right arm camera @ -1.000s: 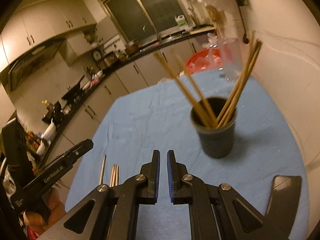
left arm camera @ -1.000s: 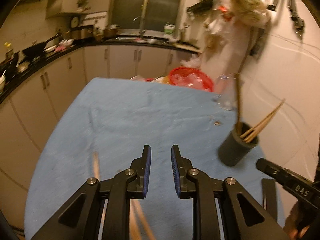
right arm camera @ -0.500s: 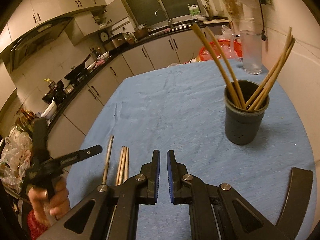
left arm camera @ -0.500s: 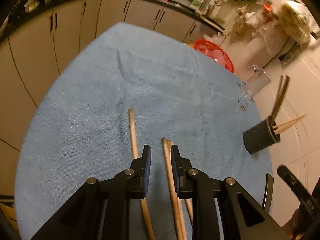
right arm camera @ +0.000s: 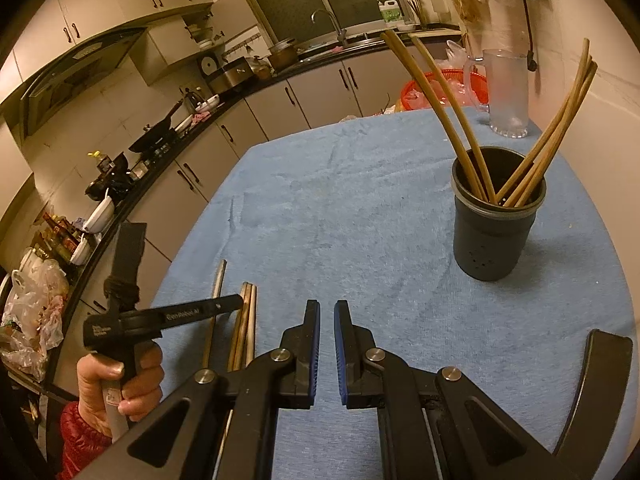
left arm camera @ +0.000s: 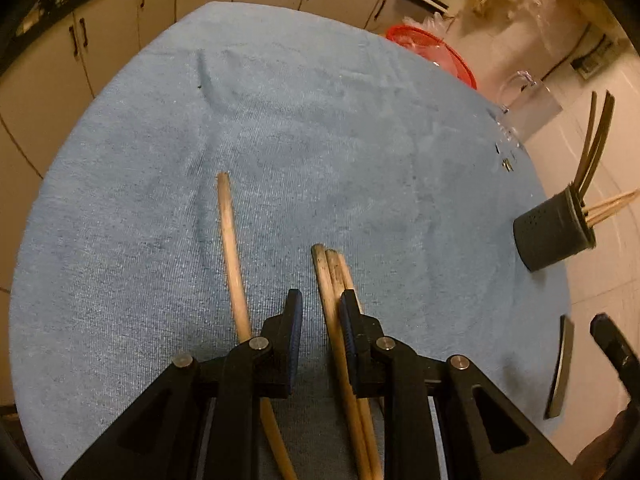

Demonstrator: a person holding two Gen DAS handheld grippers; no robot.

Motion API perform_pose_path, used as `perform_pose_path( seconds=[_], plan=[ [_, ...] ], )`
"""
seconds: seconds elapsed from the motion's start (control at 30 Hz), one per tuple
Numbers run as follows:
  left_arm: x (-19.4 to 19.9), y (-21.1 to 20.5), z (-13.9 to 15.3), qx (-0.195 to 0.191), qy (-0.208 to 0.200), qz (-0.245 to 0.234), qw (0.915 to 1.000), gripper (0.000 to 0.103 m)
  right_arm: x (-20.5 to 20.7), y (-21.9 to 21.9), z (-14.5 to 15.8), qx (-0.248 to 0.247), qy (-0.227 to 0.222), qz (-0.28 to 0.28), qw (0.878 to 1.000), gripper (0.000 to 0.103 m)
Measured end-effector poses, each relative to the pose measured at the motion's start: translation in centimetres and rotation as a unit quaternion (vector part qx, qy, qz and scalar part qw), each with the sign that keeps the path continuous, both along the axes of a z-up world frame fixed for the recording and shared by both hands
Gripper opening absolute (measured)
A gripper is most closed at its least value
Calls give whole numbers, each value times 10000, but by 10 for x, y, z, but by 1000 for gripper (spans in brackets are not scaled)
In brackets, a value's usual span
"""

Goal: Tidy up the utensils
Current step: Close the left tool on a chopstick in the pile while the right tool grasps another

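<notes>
While the left wrist camera is looking down over a blue towel (left arm camera: 320,128) covering a table, the left gripper (left arm camera: 318,320) is hovering low with its jaws parted and nothing between them. 1 single chopstick (left arm camera: 230,240) is lying just left of the left finger, and a bundle of 3 chopsticks (left arm camera: 330,280) is lying side by side against the inner face of the right finger, running back under the gripper. A dark utensil cup (left arm camera: 552,236) is lying well apart at the far right of this view, with chopsticks poking from its mouth, near a clear glass mug (left arm camera: 528,108) and a red basket (left arm camera: 436,52). Moving to the right wrist camera, the right gripper (right arm camera: 327,320) is hovering over the towel (right arm camera: 360,220) with its jaws nearly together, a narrow gap showing, holding nothing. The utensil cup (right arm camera: 494,232) is standing upright ahead and to the right, holding several chopsticks fanned to both sides. The left gripper (right arm camera: 236,302), held in a hand (right arm camera: 120,384), is reaching over the loose chopsticks (right arm camera: 246,320) at lower left.
</notes>
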State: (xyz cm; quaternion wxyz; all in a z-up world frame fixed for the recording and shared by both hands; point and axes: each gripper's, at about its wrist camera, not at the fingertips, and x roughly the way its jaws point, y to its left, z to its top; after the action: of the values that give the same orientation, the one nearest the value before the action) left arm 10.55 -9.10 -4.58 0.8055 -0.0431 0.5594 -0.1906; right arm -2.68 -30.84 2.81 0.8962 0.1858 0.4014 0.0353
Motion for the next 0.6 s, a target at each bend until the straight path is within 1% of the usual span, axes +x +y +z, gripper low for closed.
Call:
perform_pose_path(
  seconds=[0.03, 0.07, 0.27, 0.4, 0.43, 0.53, 0.6],
  plan=[
    [-1, -1, 0, 75, -19, 24, 10000, 17, 0, 1, -1, 5, 9, 13, 10000, 8],
    [-2, 1, -1, 122, 21, 86, 9999, 13, 1, 2, -2, -3, 20, 25, 10000, 8],
    [-2, 9, 1, 265, 19, 52, 9996, 12, 6, 11, -7, -60, 80, 140, 9999, 8],
    [3, -10, 1, 569, -158, 19, 9983, 12, 17, 26, -12, -125, 198, 327, 9992, 8],
    [4, -13, 1, 604, -193, 51, 9980, 10, 21, 31, -14, -171, 223, 388, 9989, 8],
    [8, -8, 2, 511, -173, 143, 9984, 7, 28, 45, -21, -251, 345, 550, 9976, 8],
    [5, 2, 5, 232, -176, 182, 9994, 7, 35, 55, -27, -285, 474, 727, 9958, 8]
  ],
)
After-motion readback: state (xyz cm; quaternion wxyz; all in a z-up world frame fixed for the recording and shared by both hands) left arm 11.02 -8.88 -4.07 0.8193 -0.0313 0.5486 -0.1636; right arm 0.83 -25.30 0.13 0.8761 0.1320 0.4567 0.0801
